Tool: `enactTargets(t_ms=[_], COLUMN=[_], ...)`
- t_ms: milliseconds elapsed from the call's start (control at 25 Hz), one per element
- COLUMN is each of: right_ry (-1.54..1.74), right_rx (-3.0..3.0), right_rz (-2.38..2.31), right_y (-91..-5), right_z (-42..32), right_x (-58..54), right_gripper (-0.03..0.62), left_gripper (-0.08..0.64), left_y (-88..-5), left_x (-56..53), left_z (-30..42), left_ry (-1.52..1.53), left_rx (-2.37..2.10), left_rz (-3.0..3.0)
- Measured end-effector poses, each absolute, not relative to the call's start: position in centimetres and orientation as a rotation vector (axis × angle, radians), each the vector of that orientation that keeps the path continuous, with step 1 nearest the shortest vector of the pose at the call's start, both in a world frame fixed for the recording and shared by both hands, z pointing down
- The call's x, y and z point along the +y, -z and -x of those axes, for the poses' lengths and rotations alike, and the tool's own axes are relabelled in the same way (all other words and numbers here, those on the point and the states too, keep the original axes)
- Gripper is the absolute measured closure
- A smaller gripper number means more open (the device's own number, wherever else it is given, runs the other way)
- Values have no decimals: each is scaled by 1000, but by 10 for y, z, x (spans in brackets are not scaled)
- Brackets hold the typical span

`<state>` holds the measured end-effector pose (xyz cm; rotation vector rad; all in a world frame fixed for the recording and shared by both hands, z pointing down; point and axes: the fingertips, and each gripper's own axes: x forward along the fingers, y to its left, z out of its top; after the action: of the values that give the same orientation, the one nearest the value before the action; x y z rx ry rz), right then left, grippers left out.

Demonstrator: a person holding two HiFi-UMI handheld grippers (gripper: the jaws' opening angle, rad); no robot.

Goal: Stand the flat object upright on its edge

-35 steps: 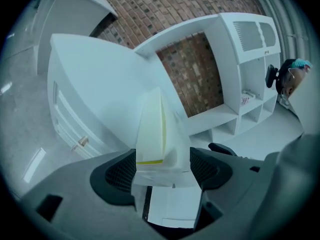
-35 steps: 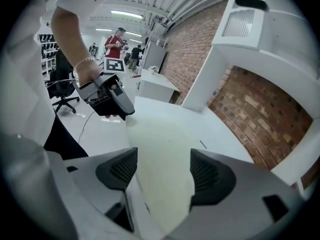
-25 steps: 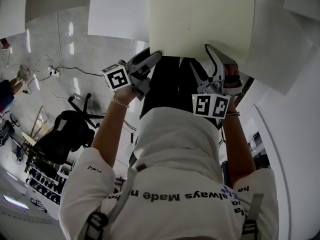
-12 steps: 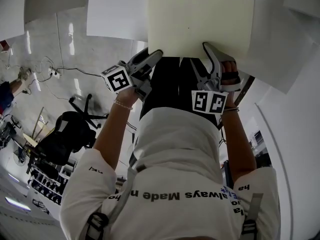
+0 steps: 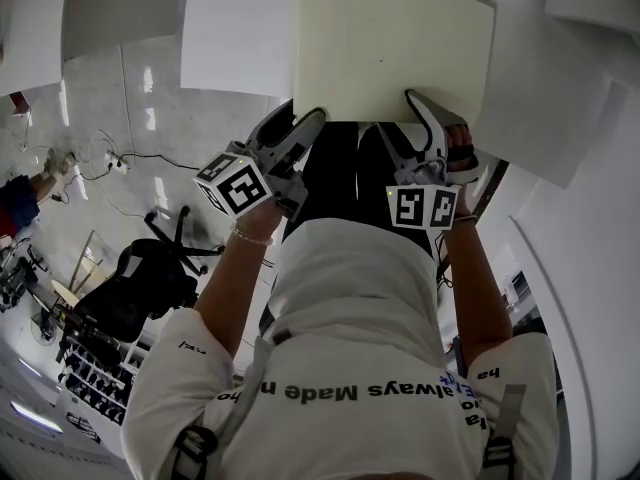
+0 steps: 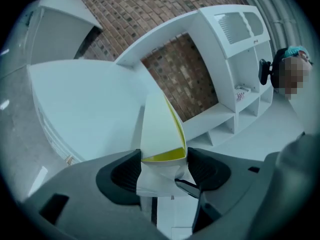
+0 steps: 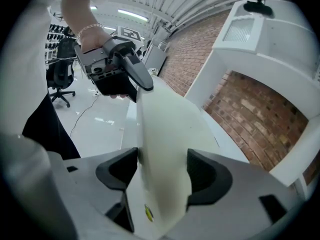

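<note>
The flat object is a pale cream board (image 5: 395, 48), seen broad face up in the head view, over a white table. Both grippers hold its near edge. My left gripper (image 5: 298, 120) is at the near left corner. In the left gripper view the board's yellow-edged corner (image 6: 159, 129) fills the gap of the left gripper (image 6: 162, 164), touching both pads. My right gripper (image 5: 415, 118) grips the near edge further right. In the right gripper view the board (image 7: 165, 134) runs between the right gripper's (image 7: 162, 171) pads, with the left gripper (image 7: 120, 66) at its far end.
White table tops (image 5: 230, 28) (image 5: 560, 98) surround the board. A black office chair (image 5: 140, 278) and cables (image 5: 130, 158) are on the floor at left, where a person (image 5: 20, 203) sits. A white shelf unit (image 6: 235, 59) stands against a brick wall.
The left gripper's marker cube has dropped a little down and left. The board's outline has shifted slightly in the head view. Both grippers stay at its near edge.
</note>
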<state>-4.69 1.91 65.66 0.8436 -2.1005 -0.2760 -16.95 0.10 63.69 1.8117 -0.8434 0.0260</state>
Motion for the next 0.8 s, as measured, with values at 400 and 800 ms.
enactTargets(t_ms=[400,800], right_ry=[206,100], right_rx=[-2235,-2272], right_rz=[-983,-1120], right_y=[-619,-599], right_z=[-2,-55], right_x=[-4,-29], right_gripper=[305,305], left_gripper=[272,272], left_y=[-552,-503], left_x=[-23,-42], left_z=[111,45], left_ry=[-12,13], left_rx=[-920,-847], left_rz=[-2011,-2220])
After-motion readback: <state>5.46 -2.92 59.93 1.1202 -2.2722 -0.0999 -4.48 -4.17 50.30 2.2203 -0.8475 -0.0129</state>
